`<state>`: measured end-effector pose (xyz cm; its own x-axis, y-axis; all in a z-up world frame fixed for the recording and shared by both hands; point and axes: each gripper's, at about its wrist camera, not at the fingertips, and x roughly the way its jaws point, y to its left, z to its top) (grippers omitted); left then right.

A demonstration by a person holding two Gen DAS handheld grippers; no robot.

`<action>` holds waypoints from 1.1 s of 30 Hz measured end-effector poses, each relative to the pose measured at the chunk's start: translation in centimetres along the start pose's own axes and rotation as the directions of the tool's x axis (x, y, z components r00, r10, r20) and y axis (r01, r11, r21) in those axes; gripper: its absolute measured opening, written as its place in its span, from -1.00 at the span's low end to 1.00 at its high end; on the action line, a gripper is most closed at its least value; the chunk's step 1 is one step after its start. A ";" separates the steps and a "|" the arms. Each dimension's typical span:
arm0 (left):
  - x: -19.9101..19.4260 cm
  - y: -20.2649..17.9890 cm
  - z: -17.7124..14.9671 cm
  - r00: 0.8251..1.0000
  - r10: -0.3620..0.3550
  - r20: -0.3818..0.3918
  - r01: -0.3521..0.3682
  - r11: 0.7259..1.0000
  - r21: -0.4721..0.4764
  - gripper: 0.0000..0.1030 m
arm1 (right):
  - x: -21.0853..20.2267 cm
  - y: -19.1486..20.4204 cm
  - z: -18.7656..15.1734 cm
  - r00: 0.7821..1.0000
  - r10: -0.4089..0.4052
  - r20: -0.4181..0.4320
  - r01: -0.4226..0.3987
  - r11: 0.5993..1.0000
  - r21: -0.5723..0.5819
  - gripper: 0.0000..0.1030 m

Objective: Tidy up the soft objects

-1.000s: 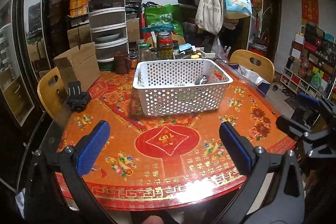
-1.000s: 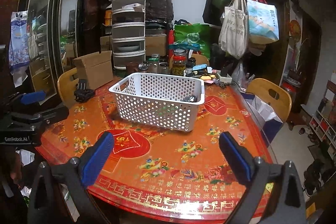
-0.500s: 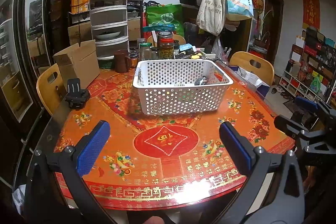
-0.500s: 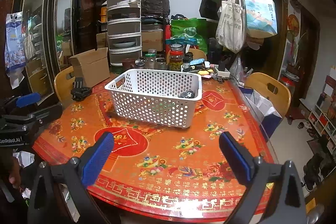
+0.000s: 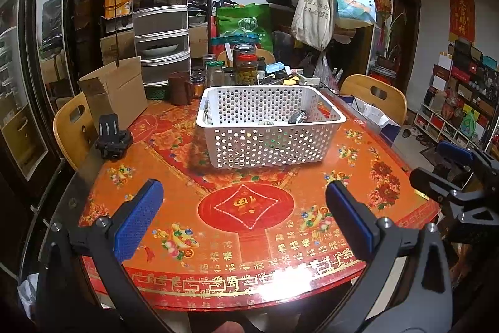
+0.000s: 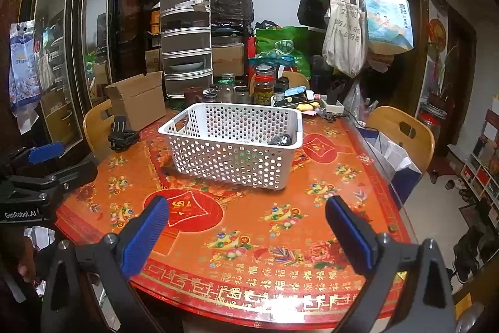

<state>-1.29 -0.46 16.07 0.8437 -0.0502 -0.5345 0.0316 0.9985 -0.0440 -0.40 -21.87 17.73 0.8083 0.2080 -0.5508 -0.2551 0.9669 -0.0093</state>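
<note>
A white perforated basket [image 5: 268,142] stands in the middle of the round red and orange table [image 5: 249,227]; it also shows in the right wrist view [image 6: 230,152]. Small soft objects lie inside, a grey one [image 5: 297,116] near the right wall, also in the right wrist view [image 6: 280,140]; others only show through the holes. My left gripper [image 5: 243,214] is open and empty above the table's near edge. My right gripper [image 6: 246,223] is open and empty, also near the front edge. Each gripper shows in the other's view, the right [image 5: 461,177] and the left [image 6: 40,167].
A black clamp mount [image 5: 113,139] sits on the table's left side, a cardboard box [image 5: 115,92] behind it. Jars [image 5: 246,67] and a tiered white rack [image 5: 162,30] crowd the back. Wooden chairs [image 5: 374,95] stand around the table. Bags hang on a coat stand [image 5: 315,11].
Both grippers have drawn back and up a little from the basket, so more of the table's near edge shows. Both stay open and empty. The basket has not moved.
</note>
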 end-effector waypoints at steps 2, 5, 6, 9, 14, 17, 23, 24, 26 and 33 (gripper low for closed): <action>0.0 0.0 0.0 1.000 -0.001 -0.001 0.001 1.000 0.000 1.00 | 0.0 0.1 0.0 1.000 0.000 0.000 0.000 1.000 0.001 0.95; 0.1 0.0 0.0 1.000 -0.001 -0.001 0.001 1.000 0.001 1.00 | 0.0 0.2 0.0 1.000 -0.003 -0.001 0.003 1.000 0.001 0.95; 0.1 0.0 -0.1 1.000 -0.002 -0.001 0.002 1.000 0.001 1.00 | 0.0 0.2 0.0 1.000 -0.002 -0.001 0.002 1.000 0.002 0.95; 0.1 0.0 -0.1 1.000 -0.001 0.000 0.001 1.000 0.001 1.00 | 0.0 0.2 -0.1 1.000 -0.001 -0.005 0.001 1.000 0.000 0.95; 0.1 0.0 0.0 1.000 -0.001 -0.001 0.001 1.000 0.001 1.00 | 0.0 0.3 -0.2 1.000 -0.001 -0.006 0.001 1.000 0.001 0.95; 0.1 0.0 0.0 1.000 -0.001 -0.003 0.001 1.000 0.001 1.00 | 0.0 0.3 -0.2 1.000 0.003 -0.007 -0.003 1.000 0.002 0.95; 0.3 0.1 -0.7 1.000 -0.002 -0.004 0.002 1.000 0.001 1.00 | -0.1 0.4 -0.2 1.000 0.002 -0.007 -0.002 1.000 0.003 0.95; 0.3 0.1 -0.7 1.000 -0.001 -0.004 0.001 1.000 0.000 1.00 | -0.1 0.3 -0.2 1.000 0.001 -0.006 -0.001 1.000 0.003 0.95; 0.3 0.1 -0.7 1.000 -0.001 -0.004 0.001 1.000 0.000 1.00 | -0.1 0.4 -0.2 1.000 0.005 -0.008 -0.005 1.000 0.005 0.95; 0.4 0.1 -0.9 1.000 -0.001 -0.005 0.001 1.000 0.000 1.00 | -0.2 0.4 -0.2 1.000 0.010 -0.007 -0.010 1.000 0.005 0.95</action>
<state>-1.40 -0.36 15.08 0.8410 -0.0517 -0.5386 0.0330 0.9985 -0.0444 -0.79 -21.59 17.63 0.8018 0.2168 -0.5569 -0.2605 0.9655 0.0008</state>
